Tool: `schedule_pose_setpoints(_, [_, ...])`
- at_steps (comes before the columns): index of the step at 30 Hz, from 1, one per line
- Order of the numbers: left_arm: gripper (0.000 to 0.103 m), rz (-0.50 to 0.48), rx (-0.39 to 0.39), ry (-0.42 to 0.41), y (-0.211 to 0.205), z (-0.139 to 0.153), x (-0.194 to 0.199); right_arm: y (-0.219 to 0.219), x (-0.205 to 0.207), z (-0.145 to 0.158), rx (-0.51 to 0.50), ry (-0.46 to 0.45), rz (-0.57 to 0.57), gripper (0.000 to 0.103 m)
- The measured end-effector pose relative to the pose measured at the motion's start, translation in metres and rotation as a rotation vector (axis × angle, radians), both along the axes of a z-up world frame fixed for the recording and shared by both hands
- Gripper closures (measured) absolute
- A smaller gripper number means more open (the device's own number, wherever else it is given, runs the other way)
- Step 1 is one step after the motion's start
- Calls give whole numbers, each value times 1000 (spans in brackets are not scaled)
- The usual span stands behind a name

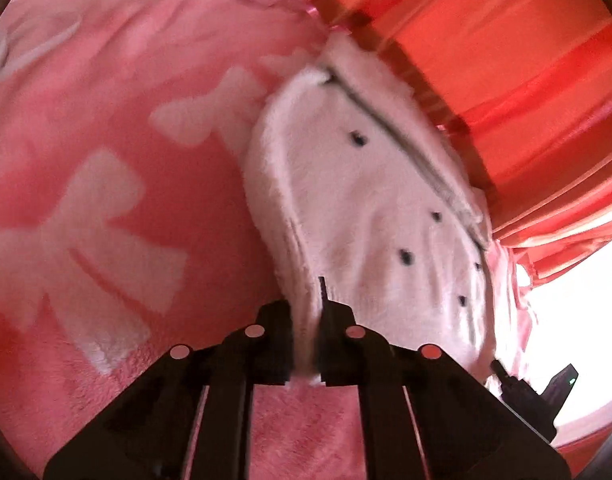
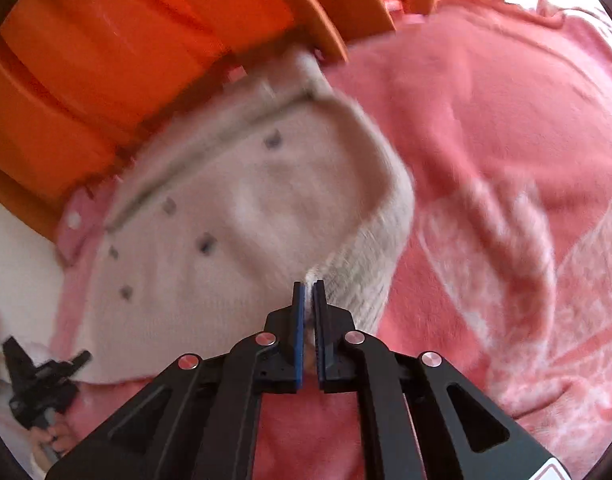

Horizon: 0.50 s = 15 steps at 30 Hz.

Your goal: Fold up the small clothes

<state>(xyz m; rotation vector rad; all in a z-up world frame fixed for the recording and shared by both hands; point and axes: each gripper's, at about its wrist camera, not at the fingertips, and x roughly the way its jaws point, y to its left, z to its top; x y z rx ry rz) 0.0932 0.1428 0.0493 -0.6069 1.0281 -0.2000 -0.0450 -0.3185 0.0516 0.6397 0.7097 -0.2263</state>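
A pink fleece blanket with pale bow shapes covers the whole surface, and orange curtains hang close behind it. The white fuzzy garment, dotted with dark spots, lies on the blanket right against the curtain's hem. The left gripper pinches 1 edge of it. The right gripper pinches its ribbed edge, fingers pressed nearly together.

A home bedroom, by the look of it: a fluffy pink fleece blanket with white bow shapes fills the left of the frame like bedding, and pleated orange-red curtains hang at the upper right beside bright daylight.
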Motion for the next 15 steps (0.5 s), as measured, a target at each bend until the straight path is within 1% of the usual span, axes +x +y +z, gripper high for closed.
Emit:
schedule_pose_setpoints(1, [96,-11,17,-20,-1,10,-4,-2,-10,14,-9,-39,-5,99])
schedule_pose_setpoints(3, [97,-41,22,-56,-3,31,-16,-6,-28,31,-17,-75,-1,99])
schedule_pose_setpoints(5, [97,-84,36,-80,-5,47,-33,-9,-50,41,-41,-89,9,99])
schedule_pose_setpoints(6, [97,-101,42,-85,-5,51,-40,-9,-60,42,-47,-86,17,99])
schedule_pose_setpoints(10, [97,-157,48,-64,-5,56,-83,-6,-107,33,-64,-18,35,100])
schedule_pose_setpoints(11, [97,-166,53,-49,-4,56,-95,-3,-125,28,-63,14,43,100])
schedule_pose_setpoints(13, [97,-190,54,-9,2,54,-132,3,-152,23,-68,72,68,100])
schedule_pose_setpoints(15, [97,-191,54,27,9,54,-158,12,-181,23,-71,120,103,100])
